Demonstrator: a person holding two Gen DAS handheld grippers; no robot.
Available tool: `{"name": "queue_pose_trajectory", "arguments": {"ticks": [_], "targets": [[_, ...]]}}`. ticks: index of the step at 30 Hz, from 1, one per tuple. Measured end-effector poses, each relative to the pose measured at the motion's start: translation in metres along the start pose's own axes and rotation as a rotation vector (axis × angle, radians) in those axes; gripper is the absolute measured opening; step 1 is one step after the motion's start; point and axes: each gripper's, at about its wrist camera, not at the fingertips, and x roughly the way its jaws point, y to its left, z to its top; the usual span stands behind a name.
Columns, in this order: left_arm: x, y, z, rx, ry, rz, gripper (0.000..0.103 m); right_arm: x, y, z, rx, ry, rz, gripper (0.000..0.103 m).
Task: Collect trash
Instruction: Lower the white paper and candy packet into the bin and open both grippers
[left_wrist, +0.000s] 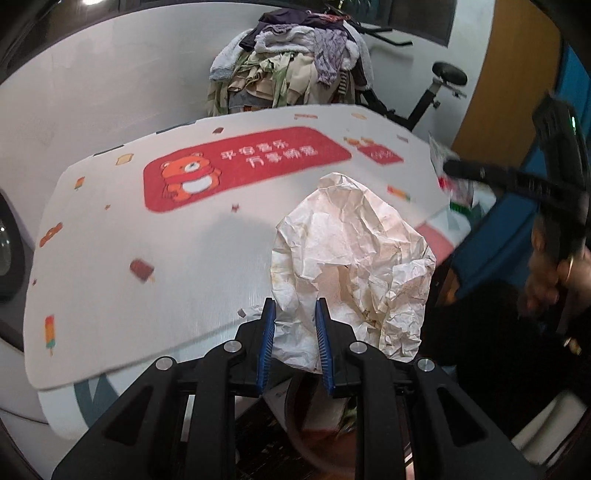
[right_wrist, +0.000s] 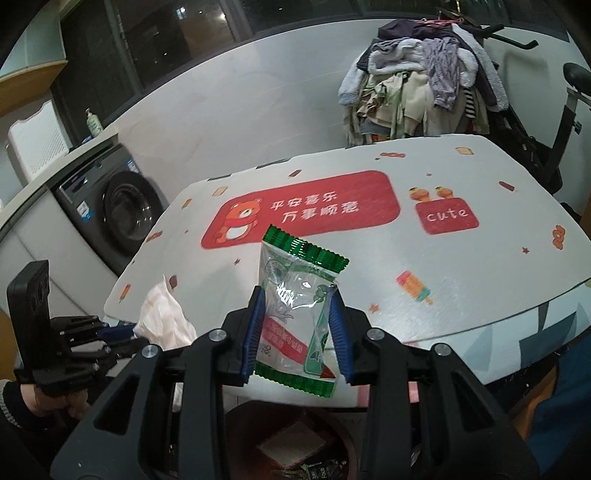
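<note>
My left gripper (left_wrist: 295, 314) is shut on a large crumpled white paper wrapper (left_wrist: 354, 258) with greasy stains and holds it above the table's front edge. My right gripper (right_wrist: 295, 299) is shut on a clear plastic snack bag (right_wrist: 299, 310) with green edges and red print. A round dark trash bin (right_wrist: 295, 443) with scraps inside sits below both grippers; it also shows in the left wrist view (left_wrist: 314, 424). The paper wrapper shows at the left of the right wrist view (right_wrist: 166, 317), and the right gripper with its bag at the right of the left wrist view (left_wrist: 458, 184).
The table (right_wrist: 424, 266) has a white cloth with a red bear banner. A pile of clothes (right_wrist: 424, 81) and an exercise bike (right_wrist: 554, 140) stand behind it. A washing machine (right_wrist: 118, 214) is at the left.
</note>
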Motion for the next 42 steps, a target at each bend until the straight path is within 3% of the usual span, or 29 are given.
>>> {"name": "queue_pose_trajectory", "arguments": {"ticks": [9,16,17,18,19,22,24,27,36,42], "targets": [[0.016,-0.03,-0.047,0.093,0.082,0.018,0.022,-0.008,0.009,-0.02,-0.028,0.021,-0.01,0.037],[0.034,-0.049,-0.064,0.112,0.123,-0.044,0.03,-0.007,0.004,-0.034,-0.022,0.049,-0.027,0.037],[0.032,-0.048,-0.064,0.088,0.11,-0.066,0.04,-0.006,0.003,-0.036,-0.024,0.054,-0.029,0.037],[0.029,-0.049,-0.063,0.073,0.096,-0.079,0.057,-0.006,0.004,-0.039,-0.026,0.059,-0.03,0.037],[0.024,-0.049,-0.062,0.061,0.072,-0.081,0.063,-0.004,0.004,-0.042,-0.031,0.068,-0.031,0.037],[0.007,-0.047,-0.058,0.042,0.003,-0.041,0.073,0.002,0.008,-0.053,-0.045,0.103,-0.03,0.037],[-0.006,-0.044,-0.056,0.019,-0.04,-0.007,0.087,0.008,0.011,-0.061,-0.055,0.13,-0.024,0.037],[-0.025,-0.036,-0.053,-0.028,-0.108,0.037,0.095,0.017,0.021,-0.077,-0.079,0.183,-0.008,0.037],[-0.049,-0.008,-0.051,-0.134,-0.159,0.183,0.097,0.051,0.045,-0.12,-0.167,0.376,0.004,0.037],[-0.057,0.007,-0.055,-0.195,-0.185,0.253,0.097,0.063,0.047,-0.132,-0.187,0.443,-0.003,0.038]]}}
